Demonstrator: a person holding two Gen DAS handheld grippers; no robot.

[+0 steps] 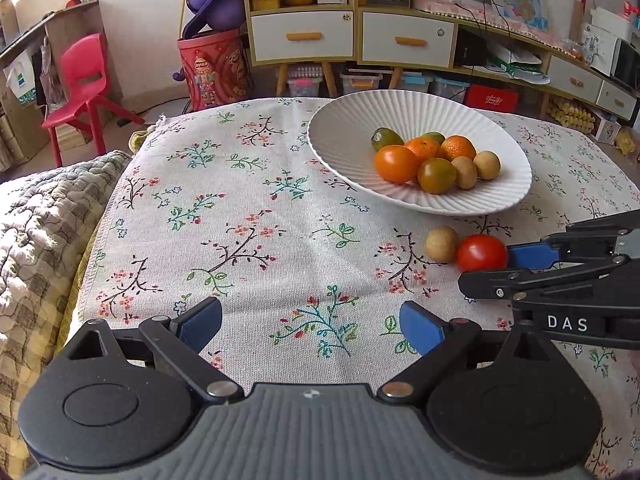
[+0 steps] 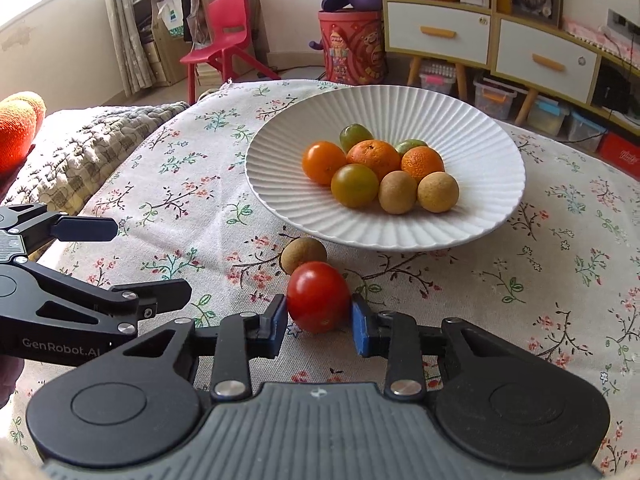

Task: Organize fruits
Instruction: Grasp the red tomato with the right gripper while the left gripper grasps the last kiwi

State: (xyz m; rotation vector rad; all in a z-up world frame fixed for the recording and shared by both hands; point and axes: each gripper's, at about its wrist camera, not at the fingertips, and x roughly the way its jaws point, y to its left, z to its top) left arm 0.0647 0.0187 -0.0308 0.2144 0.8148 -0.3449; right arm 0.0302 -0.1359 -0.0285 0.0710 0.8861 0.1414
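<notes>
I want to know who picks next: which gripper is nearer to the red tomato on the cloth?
Right. The right gripper has the red tomato between its blue pads, touching or nearly so. The left gripper is open over bare cloth, well to the tomato's left.

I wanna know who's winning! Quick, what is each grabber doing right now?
Left gripper: open, holding nothing.
Right gripper: closed around the small round red tomato, still on the floral tablecloth.
</notes>
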